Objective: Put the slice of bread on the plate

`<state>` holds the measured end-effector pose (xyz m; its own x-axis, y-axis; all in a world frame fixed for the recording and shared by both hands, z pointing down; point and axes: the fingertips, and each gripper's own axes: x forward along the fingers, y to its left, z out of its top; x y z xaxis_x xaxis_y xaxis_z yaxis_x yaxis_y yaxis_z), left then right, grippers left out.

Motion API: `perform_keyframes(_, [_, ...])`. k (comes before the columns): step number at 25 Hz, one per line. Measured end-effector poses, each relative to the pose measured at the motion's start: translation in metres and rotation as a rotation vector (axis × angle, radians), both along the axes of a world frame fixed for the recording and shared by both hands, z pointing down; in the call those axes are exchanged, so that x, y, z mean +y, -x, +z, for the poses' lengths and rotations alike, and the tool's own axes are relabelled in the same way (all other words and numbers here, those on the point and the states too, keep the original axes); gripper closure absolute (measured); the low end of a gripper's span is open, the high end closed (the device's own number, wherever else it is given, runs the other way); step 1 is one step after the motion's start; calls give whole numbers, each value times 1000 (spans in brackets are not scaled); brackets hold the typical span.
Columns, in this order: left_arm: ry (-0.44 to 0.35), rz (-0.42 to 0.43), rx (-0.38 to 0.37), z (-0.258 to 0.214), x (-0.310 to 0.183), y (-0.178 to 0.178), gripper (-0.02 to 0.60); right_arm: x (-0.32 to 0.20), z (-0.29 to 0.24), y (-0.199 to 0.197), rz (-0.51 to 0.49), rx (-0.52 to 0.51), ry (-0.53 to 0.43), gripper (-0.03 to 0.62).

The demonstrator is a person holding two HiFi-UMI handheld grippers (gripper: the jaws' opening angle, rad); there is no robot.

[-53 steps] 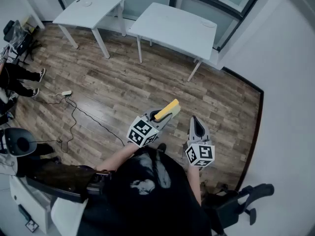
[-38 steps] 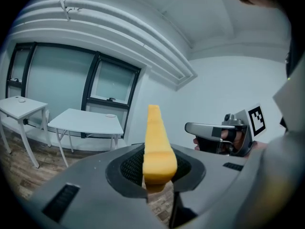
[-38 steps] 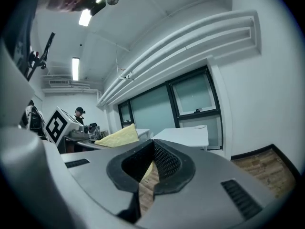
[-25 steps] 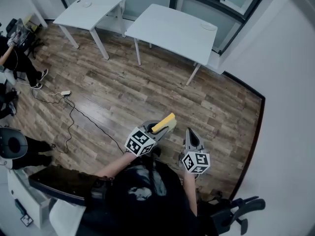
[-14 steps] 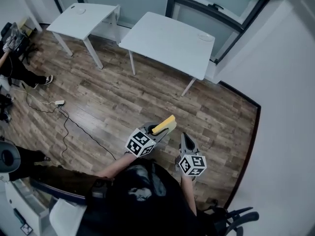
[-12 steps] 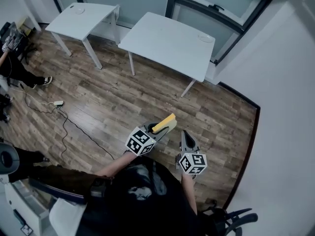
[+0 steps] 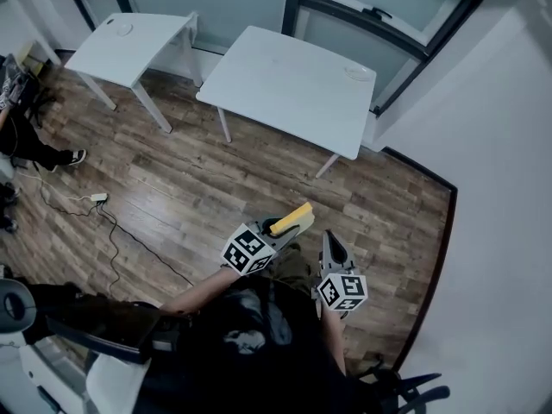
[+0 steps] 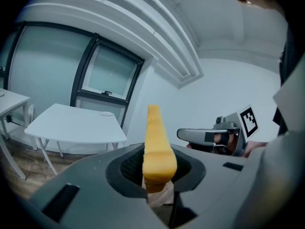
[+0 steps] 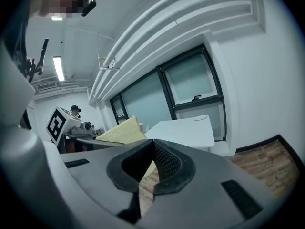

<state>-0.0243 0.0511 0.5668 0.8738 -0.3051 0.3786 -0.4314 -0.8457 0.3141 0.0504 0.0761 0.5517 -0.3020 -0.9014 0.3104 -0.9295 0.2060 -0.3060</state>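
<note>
Plainly, in the head view the left claw (image 7: 278, 231) was clamped on the slice of bread (image 7: 292, 217). The slice stuck out ahead of the claw above the wooden floor (image 7: 198, 171), well short of the white tabletop (image 7: 276, 76). The plate (image 7: 359, 73) sat near that tabletop's far right corner, well apart from the bread, ahead of it and a little to the right. The right claw (image 7: 329, 241) hung just beside the left one, jaws together and empty. A second tabletop (image 7: 129, 37) stood off to the left, and a plug block (image 7: 97, 198) lay on the floor further left, clear of the straight path.

From the left gripper view, the slice of bread (image 8: 155, 142) stood edge-on. Its long axis ran away from the claw, and the pads pressed its flat faces. The tabletop (image 8: 71, 125) lay ahead and to the left, with the plate (image 8: 106, 114) near its far right corner. The right claw (image 8: 185, 134) showed at the right.

From the right gripper view, the jaws met with nothing between them. The bread's broad face (image 9: 121, 130) showed to the left, and the plate (image 9: 201, 118) sat ahead on the tabletop (image 9: 183, 130).

Since the left hand bore the bread, the coming move looked likely to be a carry forward over the tabletop's near edge. That surface seemed bare apart from the plate.
</note>
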Motion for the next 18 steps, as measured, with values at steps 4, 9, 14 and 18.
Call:
perform_keyframes(4, [19,-10,-3,8,-44,-19,491,-50,6,-23,-11,-19,1,585])
perform_keyframes(9, [31,-67,-7,9,-128,-50,491,-134,-6,-57,-53,-14,-38,586])
perform_keyframes(14, [0,-83,-8,-1,-196,-95,491,-201,-12,-101,-96,-21,-53,586])
perform_keyframes(18, [5,-102,-23,10,-253,-140,491,-259,1,-142,-135,-27,-38,585])
